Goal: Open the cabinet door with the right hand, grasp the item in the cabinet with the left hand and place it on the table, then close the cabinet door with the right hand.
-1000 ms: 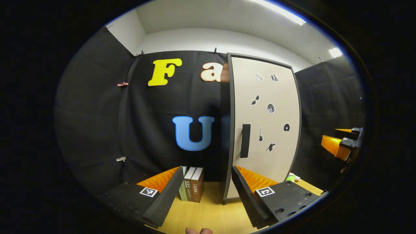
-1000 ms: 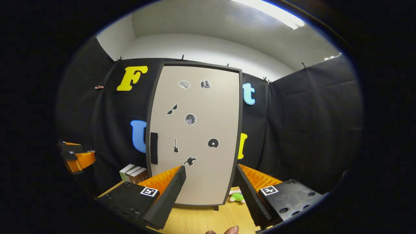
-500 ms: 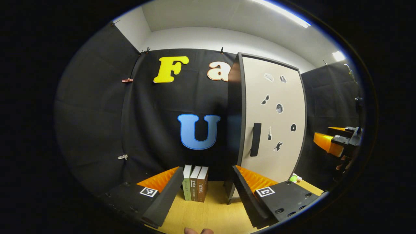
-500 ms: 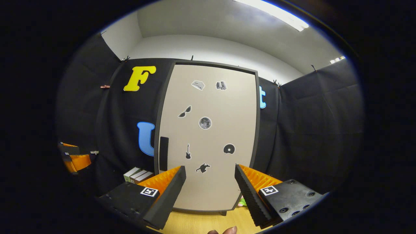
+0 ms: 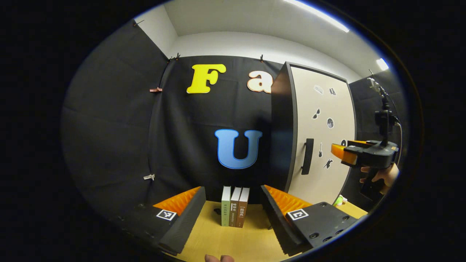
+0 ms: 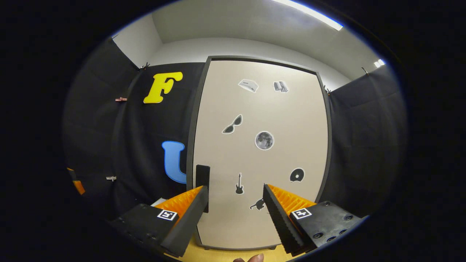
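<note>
Standing shut, beige cabinet door (image 6: 262, 153) bears dark stickers and handle (image 6: 202, 185).

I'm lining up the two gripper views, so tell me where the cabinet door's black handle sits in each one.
Left gripper view: the handle is right of centre, a dark upright bar near the door's left edge, left of the right gripper.
Right gripper view: the handle is left of centre and low, just above the tip of that gripper's left finger.
Shared landmark: the guitar sticker, just right of the handle in both.
</note>
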### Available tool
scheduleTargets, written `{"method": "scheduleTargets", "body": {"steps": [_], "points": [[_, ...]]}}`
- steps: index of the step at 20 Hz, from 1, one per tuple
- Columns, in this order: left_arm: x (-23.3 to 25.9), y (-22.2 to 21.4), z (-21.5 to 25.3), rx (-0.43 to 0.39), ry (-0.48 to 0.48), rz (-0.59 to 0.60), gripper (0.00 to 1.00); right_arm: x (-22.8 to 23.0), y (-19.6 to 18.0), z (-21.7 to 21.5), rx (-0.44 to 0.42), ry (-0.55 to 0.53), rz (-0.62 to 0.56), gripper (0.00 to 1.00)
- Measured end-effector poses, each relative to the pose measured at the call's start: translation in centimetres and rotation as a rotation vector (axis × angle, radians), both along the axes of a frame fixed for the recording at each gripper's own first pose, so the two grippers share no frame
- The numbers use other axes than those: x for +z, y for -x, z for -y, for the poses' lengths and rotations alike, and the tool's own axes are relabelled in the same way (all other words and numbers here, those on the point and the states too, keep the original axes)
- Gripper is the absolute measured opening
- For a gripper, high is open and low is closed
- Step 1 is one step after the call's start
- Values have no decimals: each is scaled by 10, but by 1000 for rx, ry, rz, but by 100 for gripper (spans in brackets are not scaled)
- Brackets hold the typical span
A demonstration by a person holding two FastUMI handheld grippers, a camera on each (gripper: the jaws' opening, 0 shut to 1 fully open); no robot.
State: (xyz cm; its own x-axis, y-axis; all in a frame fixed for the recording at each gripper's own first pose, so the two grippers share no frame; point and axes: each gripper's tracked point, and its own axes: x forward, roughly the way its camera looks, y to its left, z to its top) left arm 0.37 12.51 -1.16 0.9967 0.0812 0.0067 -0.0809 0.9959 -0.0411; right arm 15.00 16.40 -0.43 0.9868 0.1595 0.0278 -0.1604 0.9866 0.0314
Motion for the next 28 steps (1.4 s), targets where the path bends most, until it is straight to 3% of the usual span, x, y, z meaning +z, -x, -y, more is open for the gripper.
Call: {"method": "scheduleTargets", "body": {"steps": [6, 12, 14, 17, 19, 21, 24, 25, 26, 28], "points": [[-11, 6, -9, 2, 42, -19, 95, -21, -34, -44, 48, -40, -68, 97], [-15, 8, -15, 10, 38, -39, 94, -42, -69, -62, 10, -23, -86, 97], [-15, 9, -17, 15, 38, -42, 94, -51, -78, -64, -7, -46, -121, 89], [-15, 12, -20, 26, 27, -44, 95, -50, -75, -78, 23, -102, -122, 66], [-17, 13, -21, 27, 16, -53, 94, -49, -77, -78, 16, -76, -108, 35], [-16, 17, -19, 25, 24, -53, 95, -51, -75, -80, 38, -73, -116, 23], [-13, 20, -19, 27, 25, -50, 95, -52, -71, -79, 77, -81, -138, 23], [-13, 19, -18, 29, 23, -48, 95, -51, -68, -79, 87, -84, -141, 18], [-12, 19, -18, 30, 21, -48, 95, -51, -64, -78, 98, -87, -144, 23], [-12, 19, -16, 30, 17, -49, 95, -51, -51, -77, 123, -100, -148, 23]]}}
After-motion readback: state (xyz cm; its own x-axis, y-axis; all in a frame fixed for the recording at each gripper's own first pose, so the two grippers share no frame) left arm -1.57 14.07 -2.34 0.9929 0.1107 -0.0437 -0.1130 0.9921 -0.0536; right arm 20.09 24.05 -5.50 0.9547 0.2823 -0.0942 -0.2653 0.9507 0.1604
